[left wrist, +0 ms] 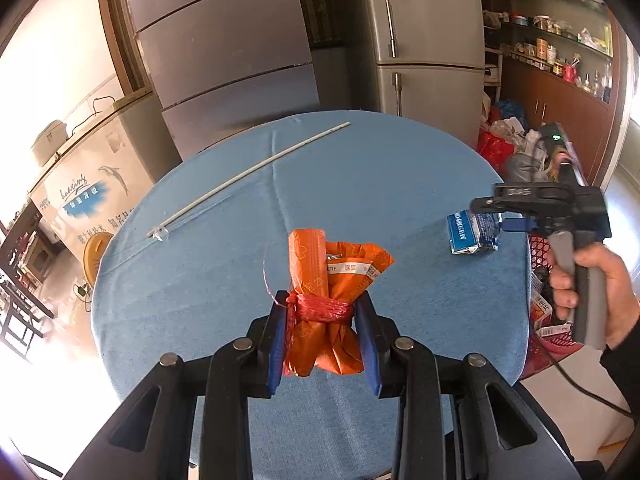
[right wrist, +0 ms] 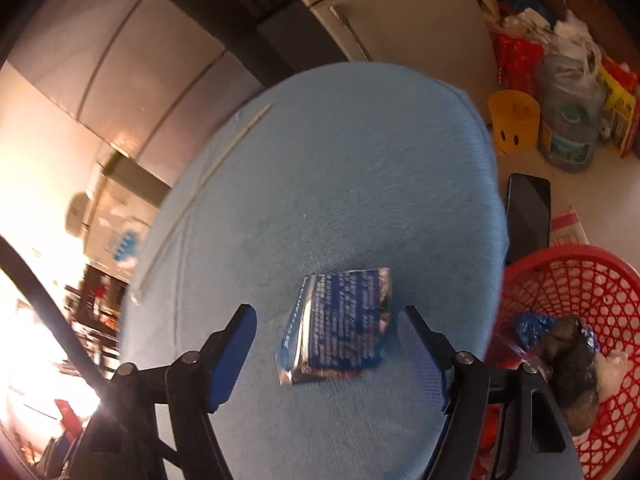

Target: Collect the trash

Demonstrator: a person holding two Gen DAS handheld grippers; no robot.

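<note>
An orange wrapper bundle tied with red string stands between the blue pads of my left gripper; the jaws close on it at the string. A blue and silver packet lies on the blue tablecloth near its right edge. In the right wrist view the packet lies between the wide-open fingers of my right gripper, untouched. A red mesh basket with trash in it sits right of the table. A thin white stick lies at the table's far left.
A grey fridge and grey cabinets stand behind the table. Bags, a water jug and a yellow smiley bucket sit on the floor at the right. A black phone-like slab lies beside the basket.
</note>
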